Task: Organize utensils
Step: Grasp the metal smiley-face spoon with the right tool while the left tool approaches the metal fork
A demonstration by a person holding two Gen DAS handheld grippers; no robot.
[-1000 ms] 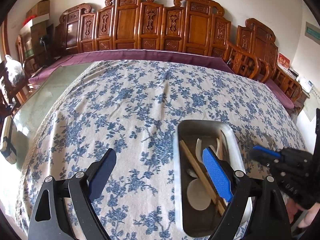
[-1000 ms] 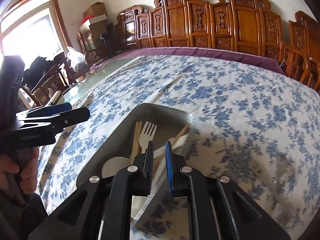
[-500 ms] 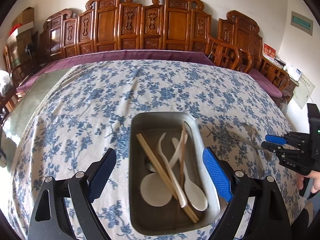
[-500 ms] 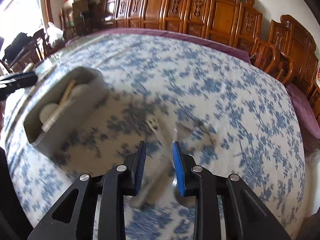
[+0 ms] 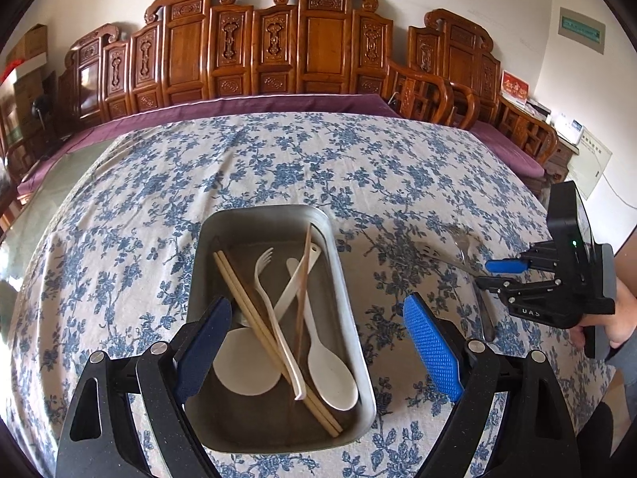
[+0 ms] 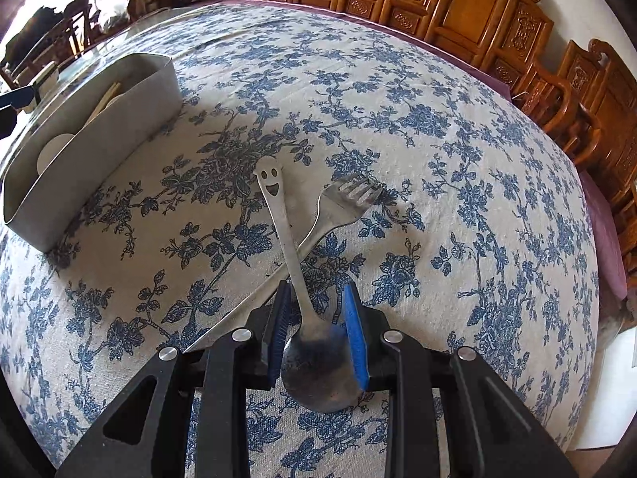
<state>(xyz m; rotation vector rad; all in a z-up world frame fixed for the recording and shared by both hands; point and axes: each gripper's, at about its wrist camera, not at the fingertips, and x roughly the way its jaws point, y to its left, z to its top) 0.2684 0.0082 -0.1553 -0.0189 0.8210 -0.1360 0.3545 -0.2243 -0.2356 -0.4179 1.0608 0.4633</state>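
Note:
A grey metal tray (image 5: pixel 343 279) holds wooden chopsticks (image 5: pixel 254 318), a white plastic fork (image 5: pixel 266 279) and white spoons (image 5: pixel 330 378). My left gripper (image 5: pixel 314 304) hovers over the tray's near half, jaws wide open and empty. To the tray's right, a metal spoon (image 6: pixel 294 255) with a smiley handle lies across a metal fork (image 6: pixel 350 195) on the flowered cloth. My right gripper (image 6: pixel 316 290) points down over the spoon, jaws partly open. They straddle its neck and bowl, and a gap shows beside the left pad. In the left wrist view the right gripper (image 5: pixel 482 273) sits at the spoon's end.
The blue flowered cloth (image 5: pixel 278 167) covers the table, with a purple border at the far edge. Carved wooden chairs (image 5: pixel 318 40) line the wall behind. A hand (image 5: pixel 621 318) holds the right gripper at the table's right side. In the right wrist view the tray (image 6: pixel 99 135) stands at the left.
The right gripper left the tray, swung right and came down over the metal spoon and fork, its jaws spreading. The left gripper shifted until the tray lay between its open fingers.

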